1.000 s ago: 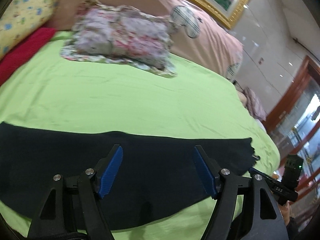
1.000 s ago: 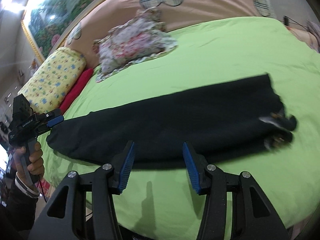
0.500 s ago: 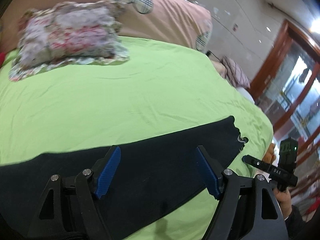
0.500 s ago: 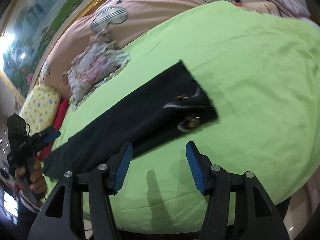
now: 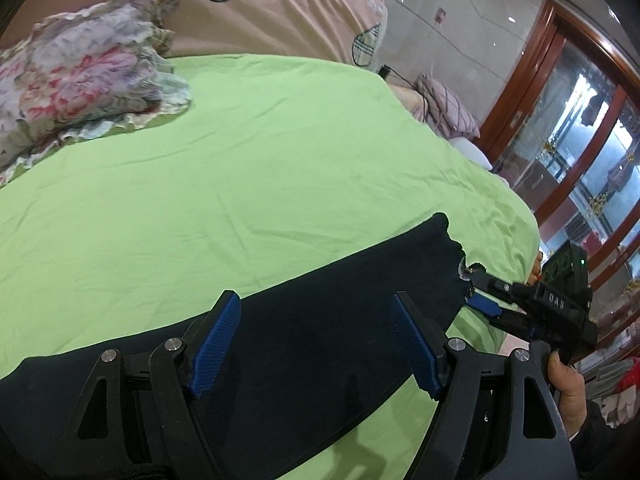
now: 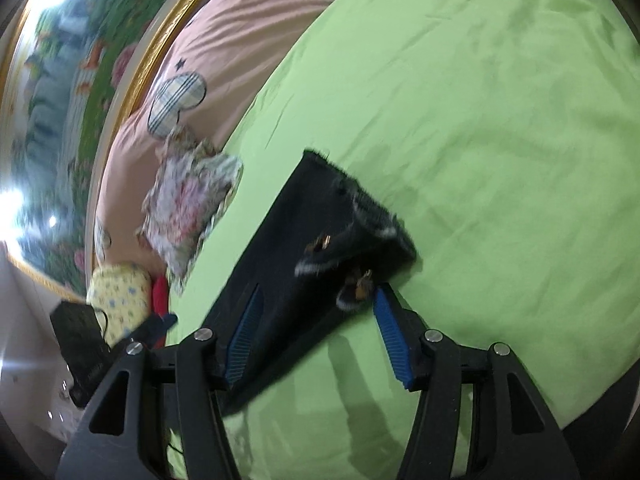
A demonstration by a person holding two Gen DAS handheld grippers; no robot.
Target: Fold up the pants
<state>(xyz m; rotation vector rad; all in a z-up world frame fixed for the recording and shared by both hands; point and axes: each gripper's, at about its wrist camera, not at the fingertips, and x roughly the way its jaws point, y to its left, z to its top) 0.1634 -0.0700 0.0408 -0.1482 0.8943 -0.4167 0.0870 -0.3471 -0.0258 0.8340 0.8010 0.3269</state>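
Green bedding (image 5: 248, 168) is covering a big bed, and 1 pair of dark pants (image 5: 320, 320) is lying flat on it near the front edge. 1 flowery pillow (image 5: 80, 88) is sitting in the upper left of the left wrist view, with a pink blanket (image 5: 280, 4) behind it. 1 yellow pillow (image 6: 118, 300) and 1 framed painting (image 6: 80, 80) are showing at the left of the right wrist view.

The pants are lying as 1 long strip. In the left wrist view the strip is running from the lower left up to the right, and the waist end with its metal button (image 6: 362, 280) is pointing to the right.

2 grippers are showing. The left gripper (image 5: 316, 344) is hanging wide open over the middle of the pants, gripping nothing. The right gripper (image 6: 316, 332) is opening too, with the waist corner between its fingers but not pinched.

1 second ago the right gripper was nearer the middle of the strip; now it is sitting at the waist end and is rolled to 1 side. The left gripper is also closer to the waist than before.
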